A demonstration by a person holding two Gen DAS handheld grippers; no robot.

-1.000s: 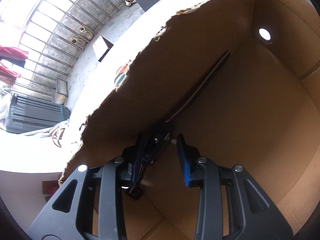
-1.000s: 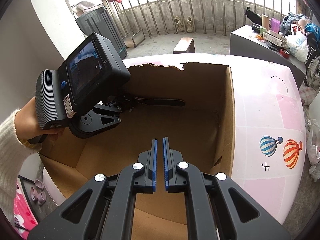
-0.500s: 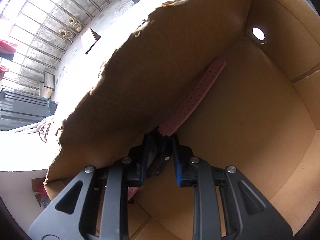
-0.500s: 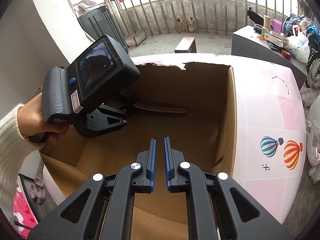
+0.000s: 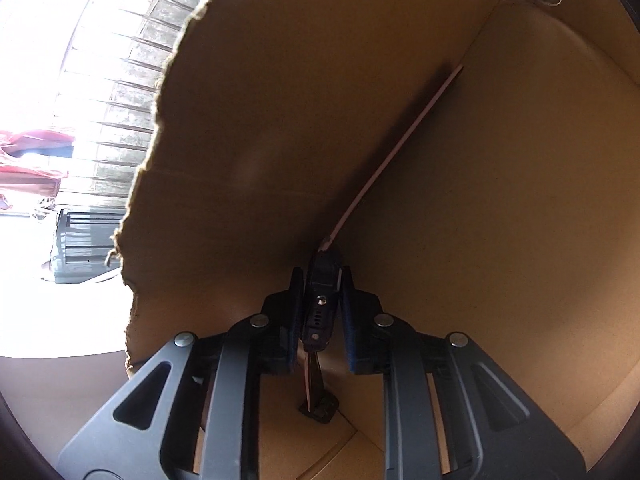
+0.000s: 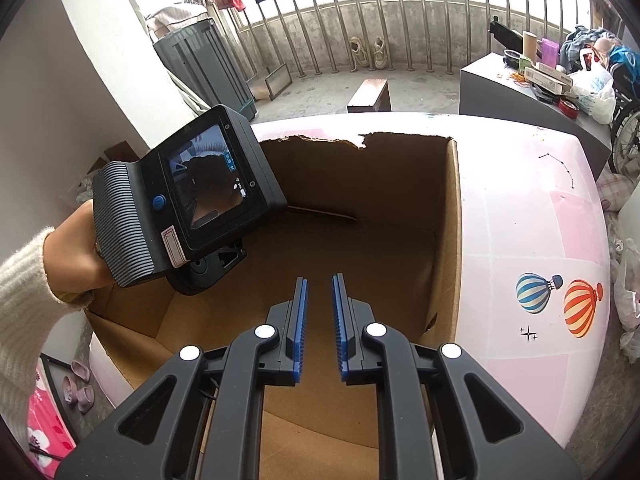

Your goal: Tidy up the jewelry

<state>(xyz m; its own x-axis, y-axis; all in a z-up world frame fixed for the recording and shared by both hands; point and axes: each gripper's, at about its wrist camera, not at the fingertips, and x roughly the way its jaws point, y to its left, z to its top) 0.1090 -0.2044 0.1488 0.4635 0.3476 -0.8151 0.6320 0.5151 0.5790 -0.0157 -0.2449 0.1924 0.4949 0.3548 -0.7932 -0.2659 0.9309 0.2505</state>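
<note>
A watch with a black body (image 5: 320,304) and a pink strap (image 5: 400,148) sits between the pads of my left gripper (image 5: 320,276), whose jaws are closing on it. The strap sticks out edge-on along the back wall of the cardboard box (image 5: 500,200). A buckle end hangs below the jaws (image 5: 318,404). In the right wrist view the left gripper's camera unit (image 6: 188,200) hides its fingers, and only the strap (image 6: 320,213) shows past it. My right gripper (image 6: 320,280) hovers over the box's near side, its jaws opening with nothing between them.
The box (image 6: 452,220) has a torn back rim and stands on a pink table top (image 6: 540,240) with balloon stickers. A person's hand in a white sleeve (image 6: 24,280) holds the left gripper. Behind are a wooden stool (image 6: 370,96), a dark bin (image 6: 200,64) and a cluttered grey cabinet (image 6: 520,100).
The left jaws have closed in on the watch body and the gripper has rolled, so the strap went from flat to edge-on. The right jaws have parted slightly.
</note>
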